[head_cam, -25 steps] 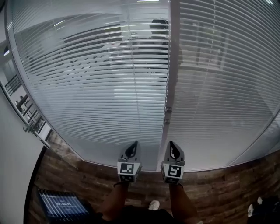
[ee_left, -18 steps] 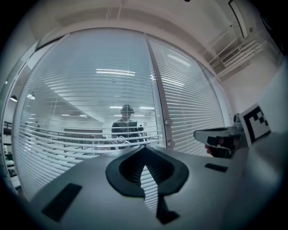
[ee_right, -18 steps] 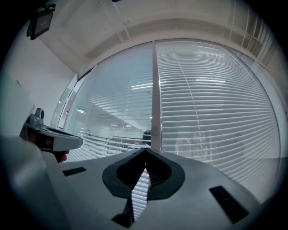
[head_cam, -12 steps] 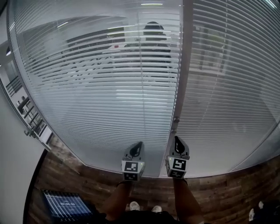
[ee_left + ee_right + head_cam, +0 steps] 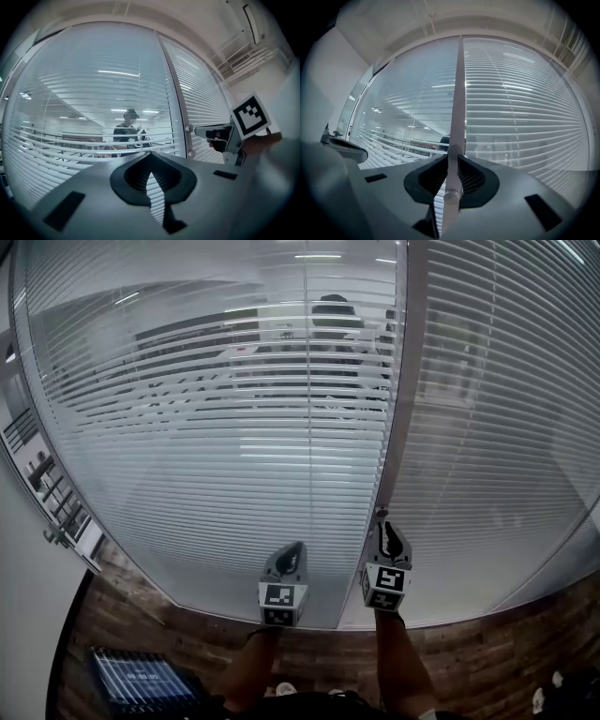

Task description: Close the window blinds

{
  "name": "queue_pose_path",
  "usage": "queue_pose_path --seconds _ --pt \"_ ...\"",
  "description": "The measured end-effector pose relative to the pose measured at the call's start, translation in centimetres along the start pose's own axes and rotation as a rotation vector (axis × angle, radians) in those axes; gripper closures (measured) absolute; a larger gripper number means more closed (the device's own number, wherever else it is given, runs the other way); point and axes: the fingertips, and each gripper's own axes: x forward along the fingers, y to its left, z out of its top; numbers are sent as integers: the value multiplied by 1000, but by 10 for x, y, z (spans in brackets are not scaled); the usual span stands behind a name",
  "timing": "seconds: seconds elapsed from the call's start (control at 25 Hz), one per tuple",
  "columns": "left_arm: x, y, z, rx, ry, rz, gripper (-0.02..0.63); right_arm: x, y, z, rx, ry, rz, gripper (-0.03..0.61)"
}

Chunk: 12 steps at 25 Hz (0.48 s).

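Two slatted window blinds hang behind glass either side of a grey vertical post (image 5: 397,381). The left blind (image 5: 187,437) has its slats tilted apart, so I can see through it. The right blind (image 5: 506,418) looks more closed. A small round knob (image 5: 381,514) sits on the post. My right gripper (image 5: 385,527) points at that knob; its jaws are opening, and the knob (image 5: 451,195) and post show in the gap between them. My left gripper (image 5: 292,550) hangs shut and empty before the left blind, away from the post. The right gripper (image 5: 206,132) also shows in the left gripper view.
A person (image 5: 336,322) stands beyond the left glass. The floor (image 5: 469,652) is dark wood planks. A lit screen (image 5: 131,679) lies on the floor at lower left. A white wall (image 5: 23,615) with a glazed frame runs along the left side.
My right gripper has risen and moved right until its tips reach the knob on the post. The left gripper has stayed low. The view has shifted slightly right.
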Motion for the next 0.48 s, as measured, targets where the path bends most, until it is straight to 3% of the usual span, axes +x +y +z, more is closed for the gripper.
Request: queue_pose_path --seconds 0.24,0.48 --pt "13 -1 0 -11 7 -26 614 22 -2 8 -2 -12 2 460" --pt "15 -3 -2 -5 0 -40 614 25 -7 9 35 -21 -27 453"
